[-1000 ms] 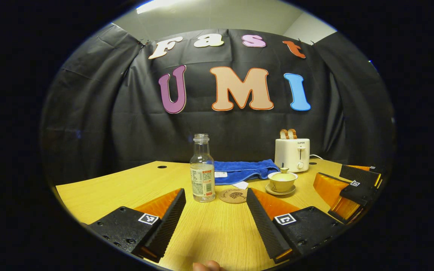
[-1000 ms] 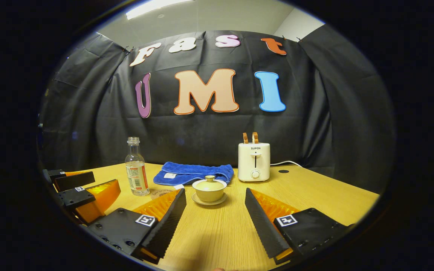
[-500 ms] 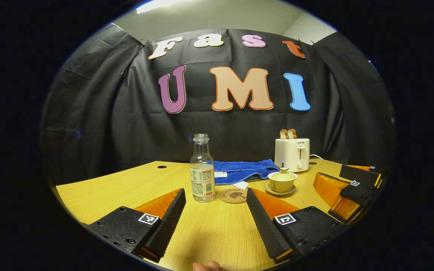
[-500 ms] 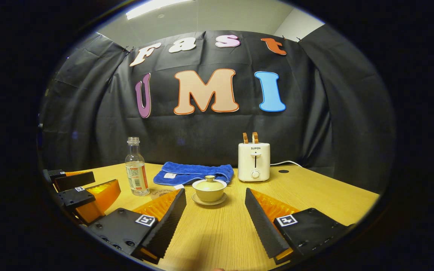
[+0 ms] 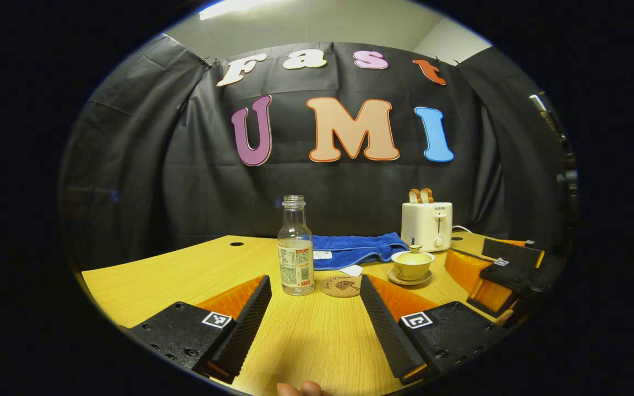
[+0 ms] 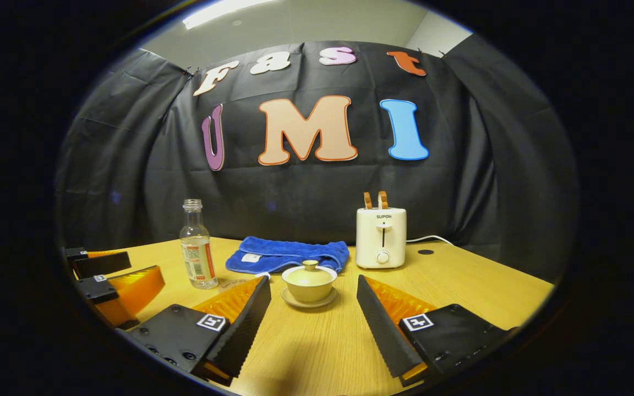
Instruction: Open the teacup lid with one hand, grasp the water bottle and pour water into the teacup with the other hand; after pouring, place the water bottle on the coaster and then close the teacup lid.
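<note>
Both grippers, left (image 5: 315,322) and right (image 6: 313,322), gape empty over my table (image 6: 476,280). Nothing's done: lid (image 6: 310,271) sits on teacup (image 6: 309,287), bottle (image 5: 295,247) stands beside coaster (image 5: 340,286). Everything remains.

Left gripper (image 5: 315,322) and right gripper (image 6: 313,322), jaws wide apart, both empty.

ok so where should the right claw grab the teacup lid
By the small knob on top of the lid, coming from above with one finger on each side. The lid is a shallow dome sitting flush in the teacup, so its rim offers little to pinch, and the knob stands proud at the centre. The right claw, open, already faces the cup.
</note>
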### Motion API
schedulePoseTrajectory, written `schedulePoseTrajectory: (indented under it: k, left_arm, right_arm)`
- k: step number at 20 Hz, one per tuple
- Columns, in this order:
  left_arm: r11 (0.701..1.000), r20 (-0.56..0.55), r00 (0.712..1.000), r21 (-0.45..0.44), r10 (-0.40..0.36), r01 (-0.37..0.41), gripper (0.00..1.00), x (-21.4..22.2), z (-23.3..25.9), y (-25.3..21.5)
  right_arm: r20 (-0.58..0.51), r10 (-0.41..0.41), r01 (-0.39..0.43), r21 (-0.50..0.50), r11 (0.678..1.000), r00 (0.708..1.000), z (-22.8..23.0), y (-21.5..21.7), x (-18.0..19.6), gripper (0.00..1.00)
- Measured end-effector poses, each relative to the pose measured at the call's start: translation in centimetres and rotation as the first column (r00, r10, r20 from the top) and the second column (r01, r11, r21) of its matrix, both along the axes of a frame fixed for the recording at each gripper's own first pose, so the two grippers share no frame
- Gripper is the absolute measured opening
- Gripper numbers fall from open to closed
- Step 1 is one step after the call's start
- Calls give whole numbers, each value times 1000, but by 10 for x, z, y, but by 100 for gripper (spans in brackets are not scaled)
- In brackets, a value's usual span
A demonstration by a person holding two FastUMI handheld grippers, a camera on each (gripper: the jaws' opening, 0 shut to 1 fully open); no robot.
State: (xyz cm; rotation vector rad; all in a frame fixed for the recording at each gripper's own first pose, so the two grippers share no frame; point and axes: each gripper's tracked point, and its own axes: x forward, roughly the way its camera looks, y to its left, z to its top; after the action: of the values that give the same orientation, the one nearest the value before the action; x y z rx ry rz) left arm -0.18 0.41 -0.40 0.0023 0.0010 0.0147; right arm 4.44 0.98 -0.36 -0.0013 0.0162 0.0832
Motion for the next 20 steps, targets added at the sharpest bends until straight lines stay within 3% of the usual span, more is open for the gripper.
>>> schedulePoseTrajectory:
  k: [5,7,13,17,19,20]
  left_arm:
    - [1000,-1,1000,0,0,0,95,0,0,0]
    - [1000,-1,1000,-1,0,0,95,0,-1,0]
    - [1000,-1,1000,-1,0,0,95,0,-1,0]
    - [1000,-1,1000,-1,0,0,95,0,-1,0]
    - [1000,-1,1000,-1,0,0,95,0,-1,0]
    - [1000,0,1000,-1,0,0,95,0,0,0]
  right_arm:
    - [-6,27,-27,0,1000,1000,-4,4,63,100]
    - [-12,38,-38,-5,999,999,-6,8,85,96]
    - [-84,80,-83,-33,996,993,-20,25,142,100]
    - [-103,101,-105,-37,994,990,-24,30,152,88]
    - [-105,115,-119,-37,992,988,-26,33,155,88]
    - [-101,110,-115,-39,993,989,-22,34,153,80]
